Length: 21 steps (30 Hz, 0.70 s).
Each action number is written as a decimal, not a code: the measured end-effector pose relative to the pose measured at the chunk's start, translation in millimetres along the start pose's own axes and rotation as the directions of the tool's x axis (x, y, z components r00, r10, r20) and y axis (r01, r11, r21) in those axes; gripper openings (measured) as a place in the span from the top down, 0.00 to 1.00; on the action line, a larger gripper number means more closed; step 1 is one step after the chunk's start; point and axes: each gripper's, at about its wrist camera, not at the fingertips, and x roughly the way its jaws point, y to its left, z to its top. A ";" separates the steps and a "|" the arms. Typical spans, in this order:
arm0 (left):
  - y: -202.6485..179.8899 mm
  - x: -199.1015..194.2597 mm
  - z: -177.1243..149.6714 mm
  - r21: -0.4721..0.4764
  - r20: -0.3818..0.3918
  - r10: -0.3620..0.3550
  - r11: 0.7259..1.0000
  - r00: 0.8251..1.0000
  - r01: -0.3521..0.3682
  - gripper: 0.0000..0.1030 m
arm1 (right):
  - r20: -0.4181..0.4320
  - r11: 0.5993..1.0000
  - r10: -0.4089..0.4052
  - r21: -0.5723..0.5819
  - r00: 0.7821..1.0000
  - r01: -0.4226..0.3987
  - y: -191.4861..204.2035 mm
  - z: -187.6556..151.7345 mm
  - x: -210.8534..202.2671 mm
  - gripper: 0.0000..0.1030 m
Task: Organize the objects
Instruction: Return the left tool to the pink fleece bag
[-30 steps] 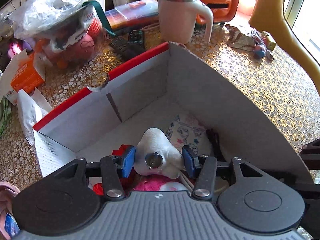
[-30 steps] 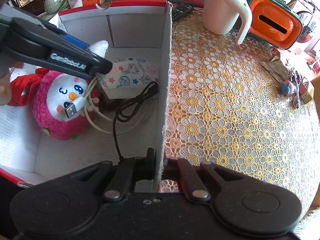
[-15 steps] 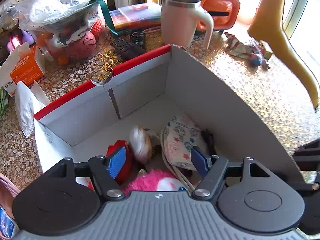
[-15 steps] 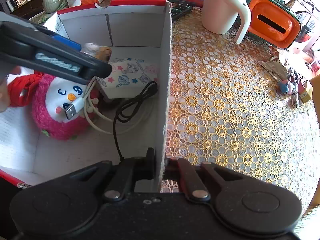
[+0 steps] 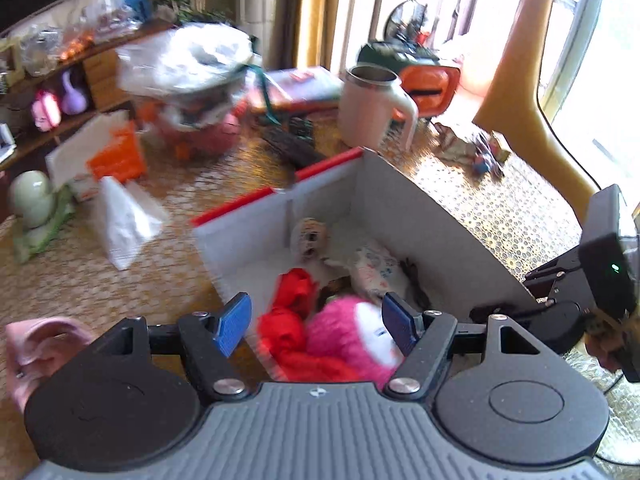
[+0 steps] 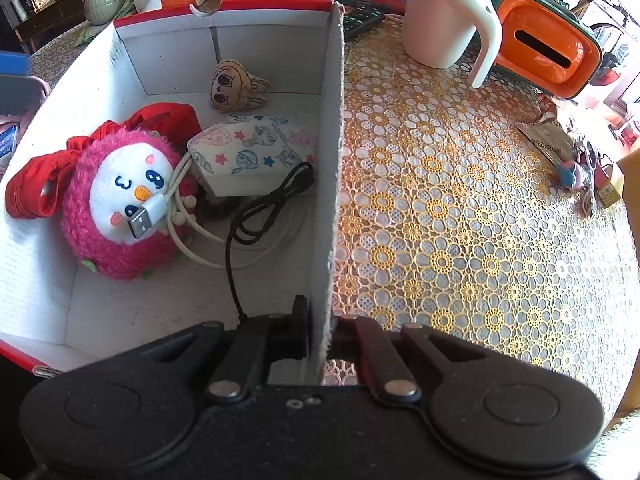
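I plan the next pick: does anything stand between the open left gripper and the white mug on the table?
Yes. The left gripper hovers open over the box, and its far wall lies between it and the white mug. Above the wall, nothing visible blocks the way.

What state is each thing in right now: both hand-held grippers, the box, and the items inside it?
left hand-held gripper: open, holding nothing, above the box
right hand-held gripper: shut on the box wall
box: open-topped, upright
small doll-face plush: lying loose near the far wall
pink plush: lying face up, white cable across it
patterned mask: lying flat
black cable: loosely coiled
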 end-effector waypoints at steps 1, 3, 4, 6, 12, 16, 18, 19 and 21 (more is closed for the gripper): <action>6.4 -8.7 -2.4 -0.008 0.006 0.011 1.000 1.000 -0.011 0.31 | -0.001 1.000 -0.001 -0.001 1.000 0.001 0.6 0.0 -0.2 0.96; 21.5 -26.7 -9.2 -0.023 0.019 0.039 0.999 0.999 -0.038 0.30 | -0.003 1.000 -0.002 -0.002 1.000 0.002 0.7 0.5 -0.1 0.96; 29.0 -34.7 -13.3 -0.032 0.025 0.055 0.998 0.998 -0.054 0.29 | -0.004 1.000 -0.003 -0.002 1.000 0.003 1.0 0.7 -0.1 0.96; 46.0 -49.2 -21.7 -0.055 0.031 0.085 0.995 0.996 -0.084 0.25 | -0.004 1.000 -0.003 -0.003 1.000 0.003 1.0 0.8 -0.2 0.96; 91.6 -75.5 -53.0 -0.113 0.010 0.166 0.980 0.986 -0.164 0.25 | -0.008 1.000 -0.006 0.001 1.000 0.006 1.3 0.9 -0.7 0.96; 114.7 -78.9 -76.3 -0.145 -0.011 0.211 0.967 0.977 -0.210 0.20 | -0.013 1.000 -0.003 0.004 1.000 0.003 0.1 0.8 0.0 0.96; 127.6 -74.5 -86.1 -0.162 -0.025 0.236 0.958 0.971 -0.237 0.20 | -0.016 1.000 -0.005 0.001 1.000 0.005 0.4 0.6 1.0 0.96; 134.6 -71.5 -90.5 -0.176 -0.032 0.247 0.953 0.969 -0.249 0.20 | -0.018 1.000 -0.007 0.000 1.000 0.007 0.8 0.5 1.4 0.96; 146.9 -63.8 -98.4 -0.212 -0.048 0.263 0.940 0.964 -0.267 0.20 | -0.020 1.000 -0.010 0.001 1.000 0.010 1.3 0.6 2.2 0.95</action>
